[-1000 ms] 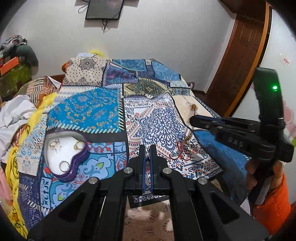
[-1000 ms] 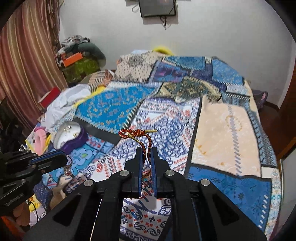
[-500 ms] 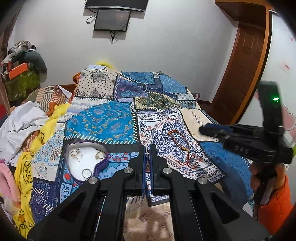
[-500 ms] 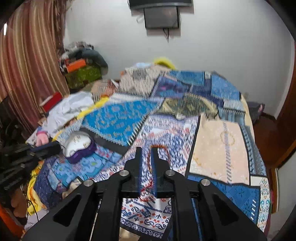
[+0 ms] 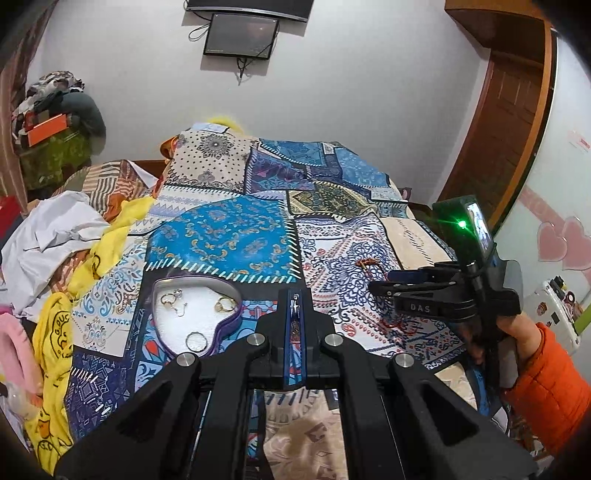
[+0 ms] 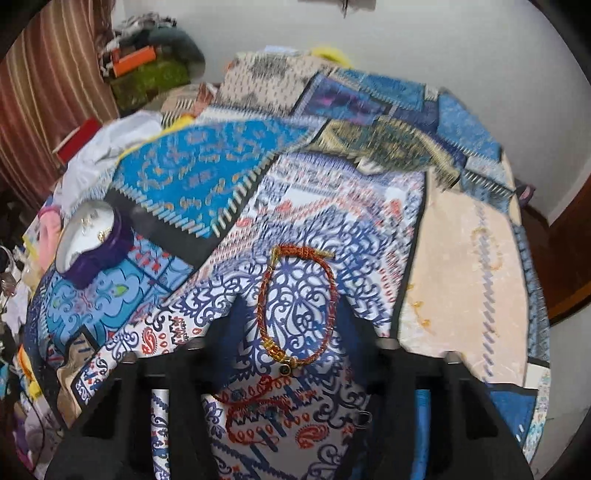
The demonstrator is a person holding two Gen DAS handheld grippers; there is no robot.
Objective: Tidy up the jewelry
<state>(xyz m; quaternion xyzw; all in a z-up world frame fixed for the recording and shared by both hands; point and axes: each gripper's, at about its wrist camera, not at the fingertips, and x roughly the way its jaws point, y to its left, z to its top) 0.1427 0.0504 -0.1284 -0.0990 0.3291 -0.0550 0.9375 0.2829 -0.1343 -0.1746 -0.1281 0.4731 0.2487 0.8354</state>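
A purple heart-shaped tray point(image 5: 229, 325) with a white lining holds several rings and earrings; it also shows in the right wrist view point(image 6: 107, 251). My left gripper point(image 5: 295, 306) is shut on a small silver earring point(image 5: 295, 303) just right of the tray. A red and gold bracelet point(image 6: 295, 295) lies on the patchwork bedspread point(image 6: 461, 277) between the spread fingers point(image 6: 240, 317) of my open right gripper point(image 6: 293, 314). A thin red string bracelet point(image 6: 251, 402) lies nearer the camera. The right gripper also shows in the left wrist view point(image 5: 380, 282).
Piled clothes and a yellow cloth point(image 5: 107, 251) lie along the bed's left edge. A brown door point(image 5: 509, 122) stands at the right. A screen point(image 5: 240, 35) hangs on the far wall.
The right gripper has opened and let go of the red and gold bracelet, which now lies on the bedspread. The left gripper has risen, still shut.
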